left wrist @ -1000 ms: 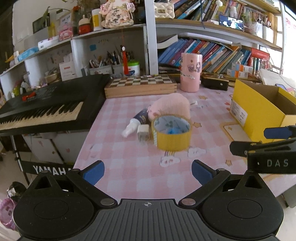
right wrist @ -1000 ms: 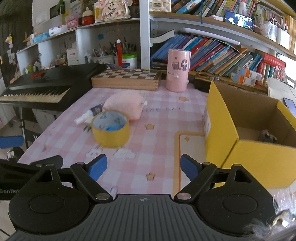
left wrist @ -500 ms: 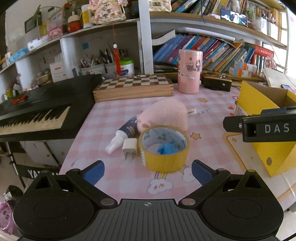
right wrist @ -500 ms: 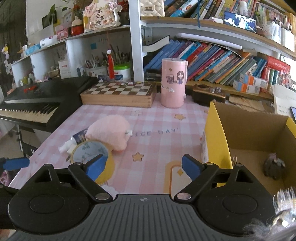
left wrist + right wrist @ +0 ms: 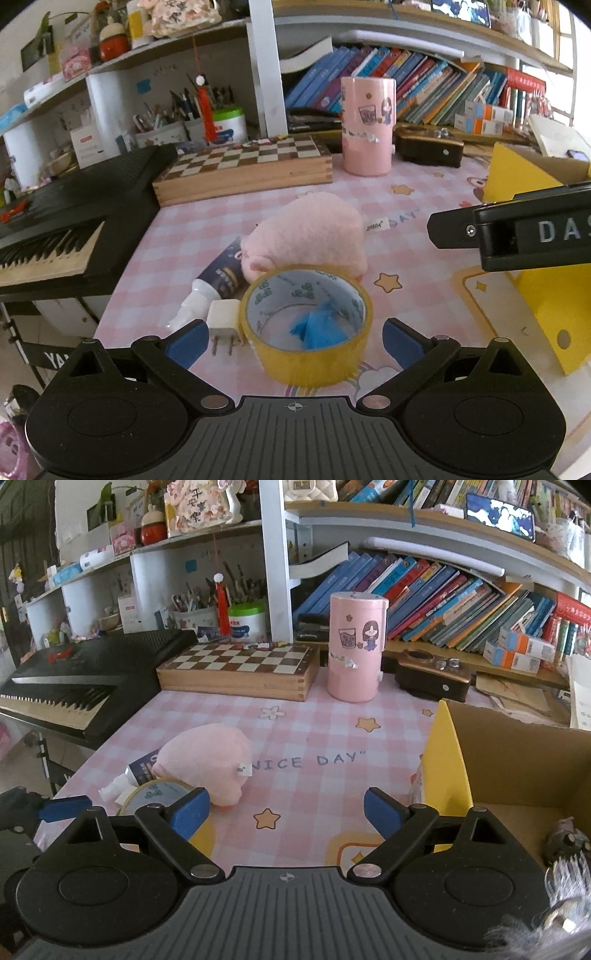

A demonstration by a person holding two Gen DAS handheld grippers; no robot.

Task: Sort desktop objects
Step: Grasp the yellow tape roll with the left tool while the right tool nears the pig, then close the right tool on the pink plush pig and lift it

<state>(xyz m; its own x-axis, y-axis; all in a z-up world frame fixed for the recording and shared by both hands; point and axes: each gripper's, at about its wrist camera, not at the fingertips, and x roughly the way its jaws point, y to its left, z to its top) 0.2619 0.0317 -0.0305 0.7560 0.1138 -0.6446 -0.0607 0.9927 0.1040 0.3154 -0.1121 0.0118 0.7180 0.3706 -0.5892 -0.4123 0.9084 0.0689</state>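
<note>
A cluttered study corner in daylight, white shelving behind a pink-checked counter [image 5: 295, 738].

White shelves [image 5: 273, 572] run along the back wall: leaning rows of books [image 5: 443, 602] on the right, pots of pens and brushes [image 5: 207, 598] and small boxes on the left, ornaments along the top board. A black keyboard [image 5: 74, 679] stands at the counter's left edge, a wooden chessboard box [image 5: 236, 672] lies against the shelving, with a tall pink canister [image 5: 356, 646] just beside it. Bright light enters from the far right.
</note>
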